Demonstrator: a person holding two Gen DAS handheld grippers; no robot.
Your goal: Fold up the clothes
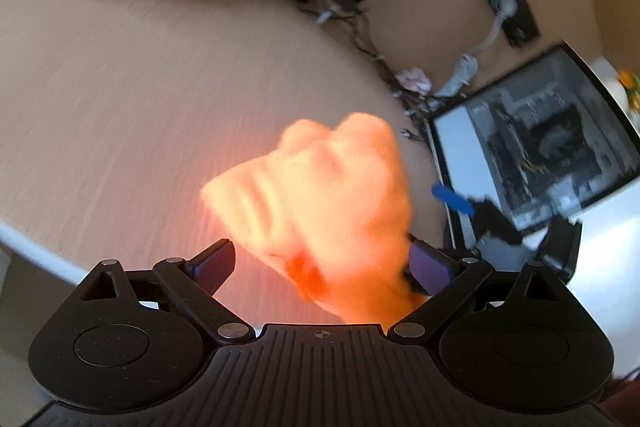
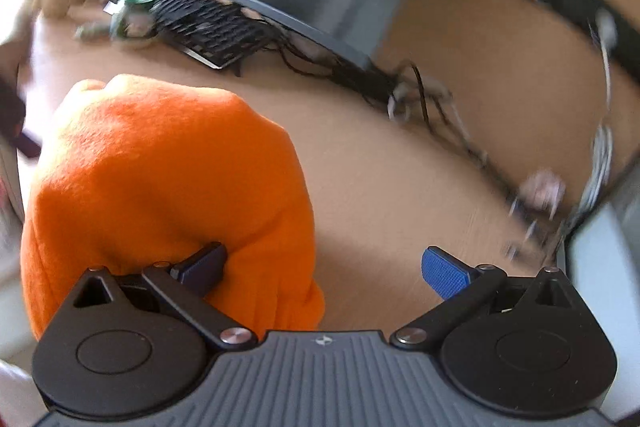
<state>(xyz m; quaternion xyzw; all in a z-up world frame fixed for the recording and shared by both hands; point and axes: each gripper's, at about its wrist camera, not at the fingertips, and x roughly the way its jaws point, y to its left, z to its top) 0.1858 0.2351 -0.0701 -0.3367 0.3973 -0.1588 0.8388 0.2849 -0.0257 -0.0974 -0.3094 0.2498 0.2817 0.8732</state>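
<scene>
The orange cloth (image 1: pixel 320 199) hung bunched and crumpled above the tabletop (image 1: pixel 120 87), right between my left fingers (image 1: pixel 322 263), which stood wide apart and pressed nothing. My right fingers (image 2: pixel 324 267) were spread wide too, gripping nothing, the soft orange mass lying against and left of their left pad.

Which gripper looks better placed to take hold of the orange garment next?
Probably left. The orange garment sits bunched between the open left gripper fingers, above the wooden table. The right gripper, also open, has cloth draped only over one finger; its blue pad faces bare table.
</scene>
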